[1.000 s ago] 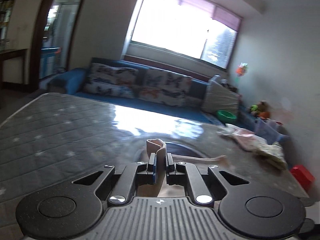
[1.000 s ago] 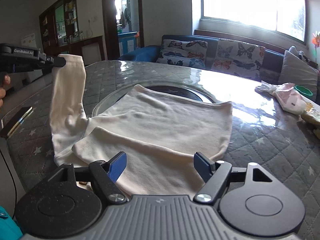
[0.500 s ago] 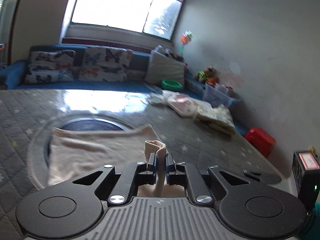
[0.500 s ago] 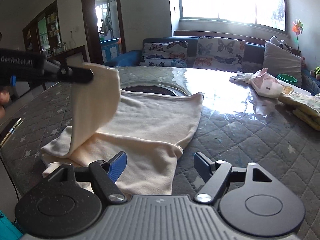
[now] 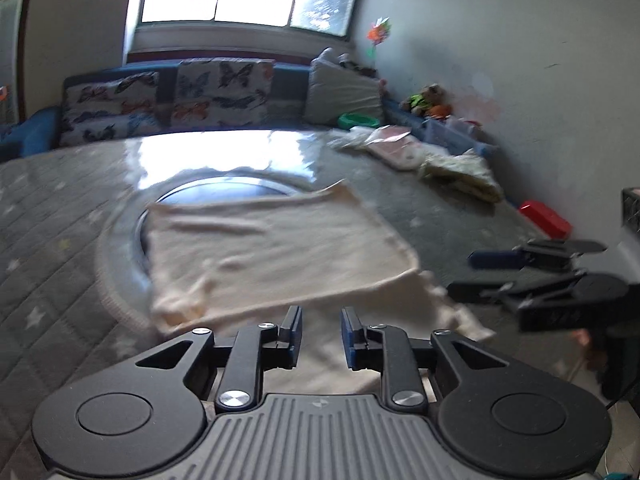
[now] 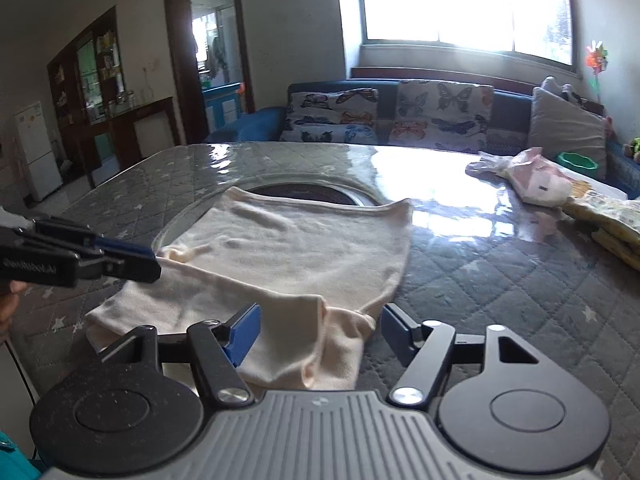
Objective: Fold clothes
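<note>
A: From the left wrist, what shows?

B: The left gripper hangs over the near edge of the cream garment, which lies flat on the grey quilted table and partly covers a round glass inset. Its jaws have just been opening; a narrow gap stands between the pads, and cloth lies below that gap, not pinched. The picture is blurred.

A: And the other tool?

B: The right gripper comes in from the right, its jaws parted above the garment's right corner.

A: Now the right wrist.

B: The right gripper sits low over the near hem, its jaws wide apart though they have just been closing, and a folded flap of the garment lies between the blue pads without touching them. At the left the left gripper is at the folded edge of the cloth; whether it touches the cloth I cannot tell.

A: Anything else on the table?

B: A pile of other clothes on the far right, well apart from the garment, and a sofa with butterfly cushions behind.
</note>
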`<state>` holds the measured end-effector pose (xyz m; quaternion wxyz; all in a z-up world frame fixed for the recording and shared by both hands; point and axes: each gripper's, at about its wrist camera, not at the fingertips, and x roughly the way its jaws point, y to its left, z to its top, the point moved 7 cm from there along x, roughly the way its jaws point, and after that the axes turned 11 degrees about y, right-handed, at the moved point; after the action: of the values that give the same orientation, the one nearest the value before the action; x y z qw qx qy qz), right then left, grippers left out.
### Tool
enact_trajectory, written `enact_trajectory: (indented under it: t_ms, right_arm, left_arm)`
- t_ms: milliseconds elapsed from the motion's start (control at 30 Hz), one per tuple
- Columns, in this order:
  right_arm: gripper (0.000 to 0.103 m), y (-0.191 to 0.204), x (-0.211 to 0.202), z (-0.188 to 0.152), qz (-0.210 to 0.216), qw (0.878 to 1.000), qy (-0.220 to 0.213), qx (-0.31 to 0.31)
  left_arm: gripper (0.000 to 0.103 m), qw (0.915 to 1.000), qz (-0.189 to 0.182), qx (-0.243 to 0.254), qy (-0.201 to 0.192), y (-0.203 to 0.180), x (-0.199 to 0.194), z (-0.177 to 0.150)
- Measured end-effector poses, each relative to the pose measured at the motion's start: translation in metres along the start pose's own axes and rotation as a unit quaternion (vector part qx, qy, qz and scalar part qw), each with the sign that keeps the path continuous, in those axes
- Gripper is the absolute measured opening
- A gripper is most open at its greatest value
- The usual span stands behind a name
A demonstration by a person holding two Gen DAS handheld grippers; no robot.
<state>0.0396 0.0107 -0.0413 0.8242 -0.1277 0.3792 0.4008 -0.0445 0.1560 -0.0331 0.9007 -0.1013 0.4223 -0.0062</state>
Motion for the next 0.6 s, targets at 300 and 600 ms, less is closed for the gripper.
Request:
enact_trajectory:
  t_ms: [300, 600]
  right_arm:
    - [0.059, 0.03, 0.031, 0.006, 0.037, 0.998, 0.029, -0.035]
    - [0.059, 0.033, 0.05, 0.007, 0.038, 0.997, 0.05, -0.045]
  left_arm:
    - [0.022, 0.9987, 0.02, -0.019, 0.043, 0.04, 0.002, -0.04]
    - [0.022, 0.9999, 0.004, -0.005, 0.01, 0.038, -0.005, -0.001]
